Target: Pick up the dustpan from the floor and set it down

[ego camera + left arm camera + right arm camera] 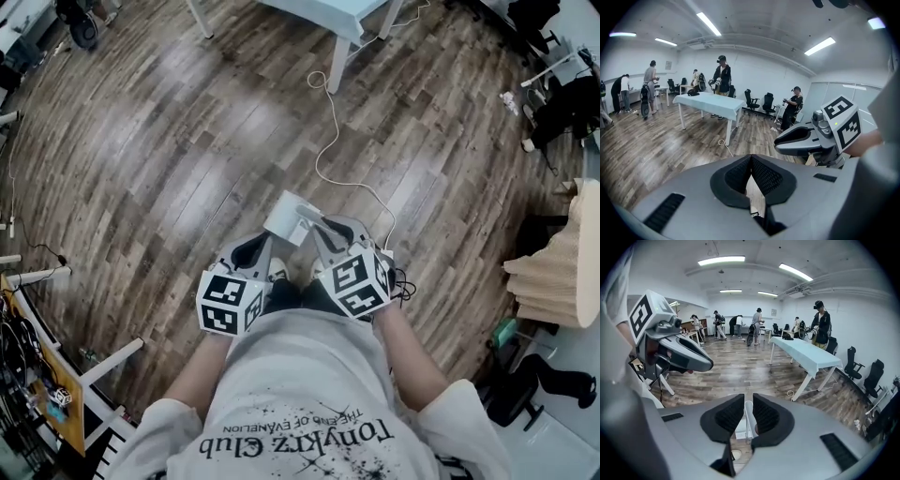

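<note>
Lifting is in hand: the white dustpan (284, 218) is held clear of the floor (159, 159), with a thin part clamped between the pads of the right gripper (748, 401). The left gripper (751, 161) is closed on nothing. A gentle lowering onto bare boards is judged next, kept off the cable (330, 141) and the table (356, 14).

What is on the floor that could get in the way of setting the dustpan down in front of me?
Only a white cable: it trails from the table across the floor to just right of the dustpan, held in the right gripper. Nothing else visible lies ahead.
</note>
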A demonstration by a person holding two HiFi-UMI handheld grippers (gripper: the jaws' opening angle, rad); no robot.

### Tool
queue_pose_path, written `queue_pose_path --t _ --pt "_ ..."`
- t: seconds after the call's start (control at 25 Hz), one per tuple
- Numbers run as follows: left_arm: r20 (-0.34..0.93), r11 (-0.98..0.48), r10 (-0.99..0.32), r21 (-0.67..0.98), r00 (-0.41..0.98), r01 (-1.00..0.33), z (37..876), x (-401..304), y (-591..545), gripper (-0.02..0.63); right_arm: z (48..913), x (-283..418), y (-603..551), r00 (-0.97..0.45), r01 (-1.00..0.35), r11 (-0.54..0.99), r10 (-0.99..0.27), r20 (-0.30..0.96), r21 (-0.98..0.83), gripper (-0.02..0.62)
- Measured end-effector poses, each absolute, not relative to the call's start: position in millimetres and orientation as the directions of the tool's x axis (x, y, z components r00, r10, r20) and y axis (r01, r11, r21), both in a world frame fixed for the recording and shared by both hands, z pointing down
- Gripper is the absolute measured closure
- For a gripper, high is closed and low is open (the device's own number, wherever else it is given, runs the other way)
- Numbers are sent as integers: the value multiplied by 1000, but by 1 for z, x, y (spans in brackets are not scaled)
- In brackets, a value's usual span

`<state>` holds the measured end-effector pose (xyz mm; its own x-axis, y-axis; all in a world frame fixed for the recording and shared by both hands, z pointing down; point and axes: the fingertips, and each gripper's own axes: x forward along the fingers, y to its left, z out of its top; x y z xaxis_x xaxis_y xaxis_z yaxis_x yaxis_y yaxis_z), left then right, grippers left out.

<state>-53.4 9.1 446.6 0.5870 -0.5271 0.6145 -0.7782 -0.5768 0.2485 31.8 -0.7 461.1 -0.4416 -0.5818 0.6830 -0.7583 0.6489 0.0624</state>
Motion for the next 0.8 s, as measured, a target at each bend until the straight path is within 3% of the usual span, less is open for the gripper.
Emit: queue_pose_path --t 0.32,0.8 --pt "589 -578 -535 268 606 -771 430 -46 12 583 442 44 18 -440 -793 609 -589 678 15 568" --pt "583 -597 -528 262 617 -758 426 -41 23 583 435 42 25 -470 -819 569 -580 665 -82 571"
